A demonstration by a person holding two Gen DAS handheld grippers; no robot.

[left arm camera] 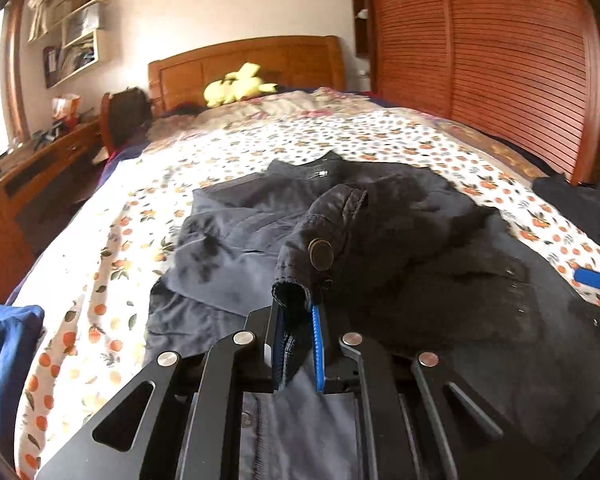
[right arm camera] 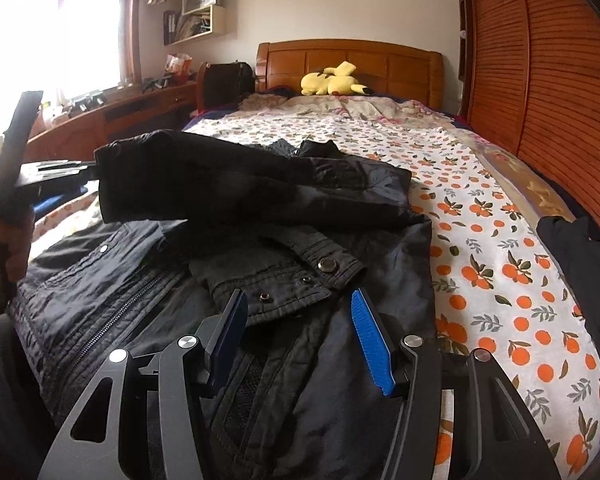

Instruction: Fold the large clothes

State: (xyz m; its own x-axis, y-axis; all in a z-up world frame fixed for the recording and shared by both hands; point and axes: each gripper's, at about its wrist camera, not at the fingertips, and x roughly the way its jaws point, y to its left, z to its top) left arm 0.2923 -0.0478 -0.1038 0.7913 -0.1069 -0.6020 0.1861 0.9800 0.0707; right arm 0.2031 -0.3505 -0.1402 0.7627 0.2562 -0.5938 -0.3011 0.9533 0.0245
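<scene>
Black jacket (right arm camera: pixel 228 248) lies spread on the orange-print bed (right arm camera: pixel 500 264); no readable writing.
Our left gripper (left arm camera: pixel 296 320) fingers clamp its sleeve cuff (left arm camera: pixel 320 232); our right gripper (right arm camera: pixel 300 320) fingers stand apart over the other cuff, holding nothing.

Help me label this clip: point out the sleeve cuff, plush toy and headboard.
sleeve cuff (left arm camera: pixel 320 240): left wrist view, beside its brass snap.
plush toy (right arm camera: pixel 332 80): right wrist view, yellow body.
headboard (right arm camera: pixel 400 60): right wrist view, wooden panel.
</scene>
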